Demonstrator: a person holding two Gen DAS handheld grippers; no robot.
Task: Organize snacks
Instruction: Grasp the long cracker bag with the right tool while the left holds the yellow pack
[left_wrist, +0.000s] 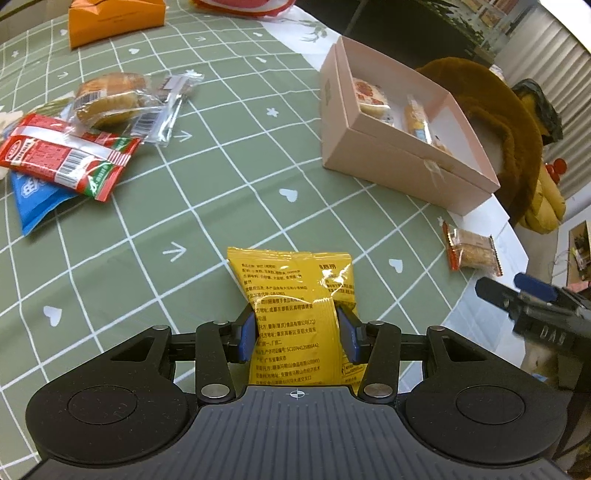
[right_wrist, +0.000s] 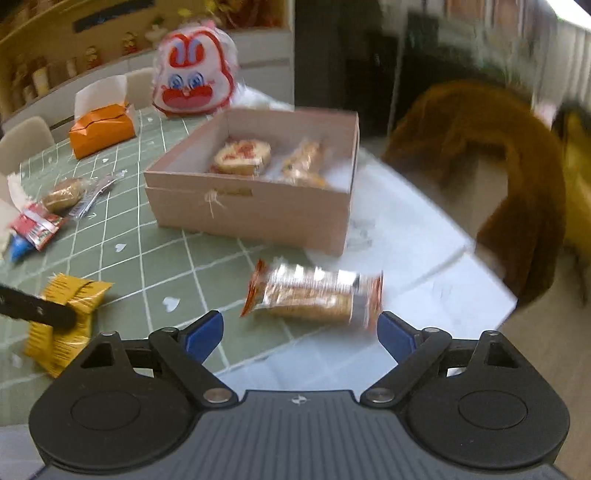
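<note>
My left gripper (left_wrist: 297, 325) is shut on a yellow snack packet (left_wrist: 295, 291), pinching it between the blue pads low over the green checked tablecloth (left_wrist: 207, 206). The packet also shows in the right wrist view (right_wrist: 66, 314). My right gripper (right_wrist: 301, 332) is open, just short of a clear-wrapped cracker pack with orange ends (right_wrist: 314, 295), which also shows at the table edge in the left wrist view (left_wrist: 472, 251). An open pink box (left_wrist: 399, 147) (right_wrist: 258, 206) holds two wrapped snacks.
A pile of snacks lies at far left: a red packet (left_wrist: 66, 158), a blue packet (left_wrist: 33, 199), wrapped buns (left_wrist: 110, 99). An orange box (left_wrist: 114, 18) and a rabbit-face bag (right_wrist: 195, 81) stand at the back. A brown coat (right_wrist: 509, 177) hangs on a chair right.
</note>
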